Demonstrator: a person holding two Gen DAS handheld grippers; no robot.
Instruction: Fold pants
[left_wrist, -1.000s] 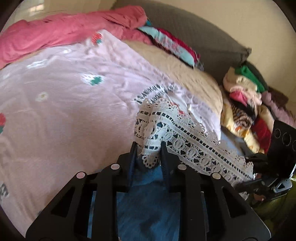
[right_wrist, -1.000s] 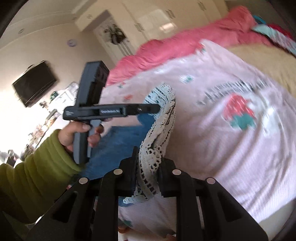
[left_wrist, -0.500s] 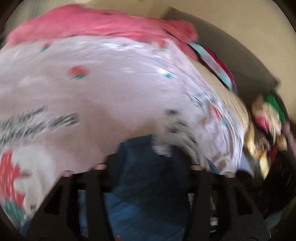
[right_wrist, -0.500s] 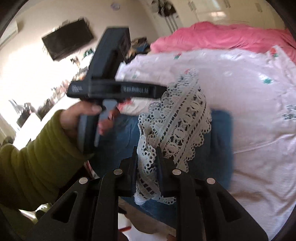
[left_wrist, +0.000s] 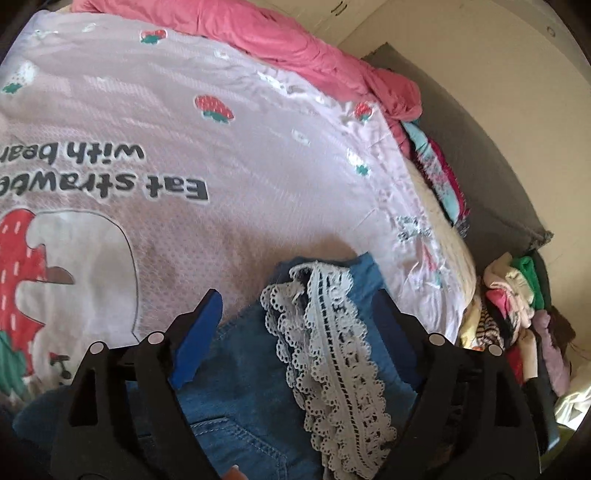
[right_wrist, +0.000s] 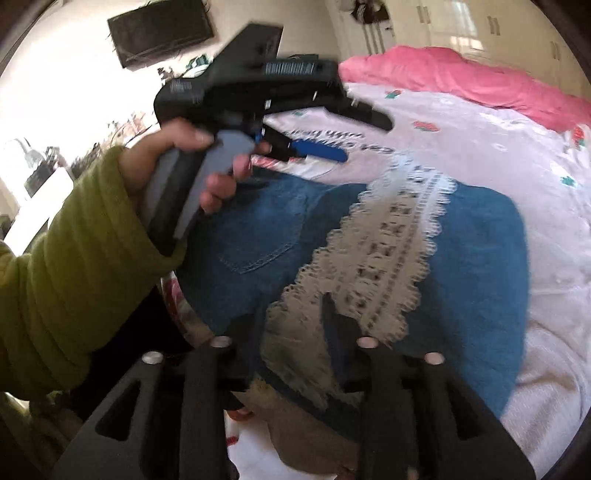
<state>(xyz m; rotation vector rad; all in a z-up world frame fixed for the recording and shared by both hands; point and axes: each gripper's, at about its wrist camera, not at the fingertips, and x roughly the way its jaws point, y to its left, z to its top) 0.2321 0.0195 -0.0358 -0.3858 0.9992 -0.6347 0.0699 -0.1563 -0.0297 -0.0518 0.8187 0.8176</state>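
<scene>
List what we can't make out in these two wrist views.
- Right gripper: right view, blur and lace over the fingers; open or gripping unclear.
- Pants waistband and near edge: left view, cut off by the bottom edge and gripper body.
- Quilt lettering: left view, cut off at the left edge.
- Clothes pile: left view, too small and jumbled to separate.
- Left gripper: right view, motion-blurred.

strawberry-print bedspread (left_wrist: 258, 192), pink duvet (left_wrist: 295, 40), clothes pile (left_wrist: 517, 314), wall tv (right_wrist: 160, 31).
</scene>
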